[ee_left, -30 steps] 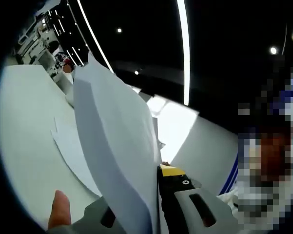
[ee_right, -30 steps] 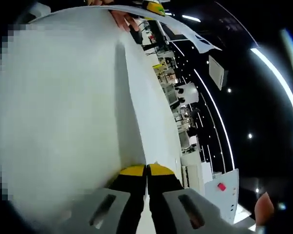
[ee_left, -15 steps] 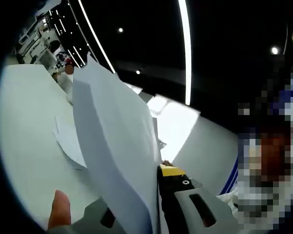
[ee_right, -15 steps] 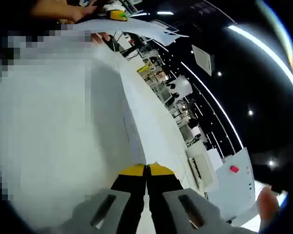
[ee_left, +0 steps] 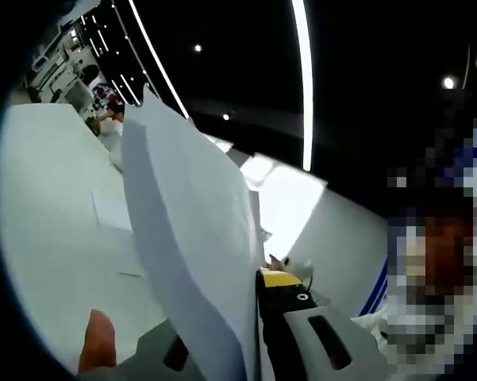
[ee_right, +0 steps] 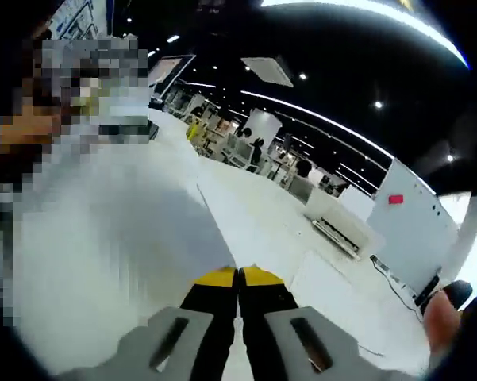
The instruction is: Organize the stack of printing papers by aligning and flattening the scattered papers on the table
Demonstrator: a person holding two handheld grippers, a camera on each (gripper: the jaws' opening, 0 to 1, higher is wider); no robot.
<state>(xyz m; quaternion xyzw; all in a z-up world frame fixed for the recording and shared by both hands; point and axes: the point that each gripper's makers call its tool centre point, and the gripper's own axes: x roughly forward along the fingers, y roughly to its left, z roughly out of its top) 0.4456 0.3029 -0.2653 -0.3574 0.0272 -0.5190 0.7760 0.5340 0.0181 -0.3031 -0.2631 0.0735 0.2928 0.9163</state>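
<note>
The raised paper sheaf [ee_left: 194, 238] blocks the middle, with bare table [ee_left: 48, 198] (one loose sheet [ee_left: 111, 210]) open beside it.

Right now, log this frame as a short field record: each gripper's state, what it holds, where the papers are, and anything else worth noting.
left gripper: shut on sheaf of papers, which stands up from the jaws and curves over
right gripper: jaws together, nothing seen between them
loose sheets: lying flat on the white table, left gripper view
thumb: beside the left gripper's body
image quality: right gripper view blurred on its left side
alignment: held sheets look fanned, not squared
</note>
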